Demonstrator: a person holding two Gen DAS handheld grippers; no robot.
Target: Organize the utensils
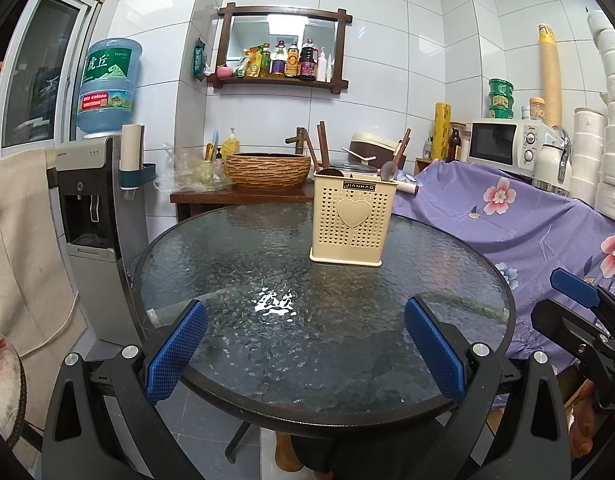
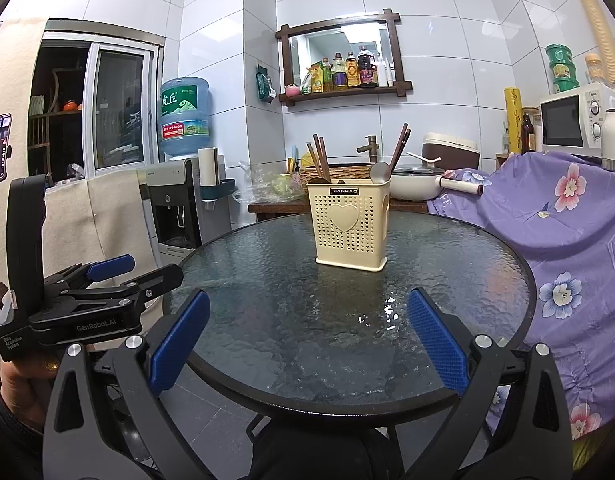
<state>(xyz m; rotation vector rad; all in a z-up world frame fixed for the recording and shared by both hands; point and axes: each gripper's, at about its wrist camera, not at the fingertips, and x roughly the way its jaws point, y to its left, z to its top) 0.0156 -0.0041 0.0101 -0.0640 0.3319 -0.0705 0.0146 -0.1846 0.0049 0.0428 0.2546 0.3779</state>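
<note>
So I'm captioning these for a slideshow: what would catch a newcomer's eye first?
Probably the cream utensil holder with its heart, standing alone toward the far side of the round glass table, with chopsticks and a spoon poking out. Next, the open blue-padded left claw and right claw in the foreground, both empty. To the right lies a purple flowered sheet.

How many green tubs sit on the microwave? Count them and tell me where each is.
3, in one stack on top of the microwave, by the wall: bottom tub, middle tub, top tub. Any behind the stack would be hidden.
</note>
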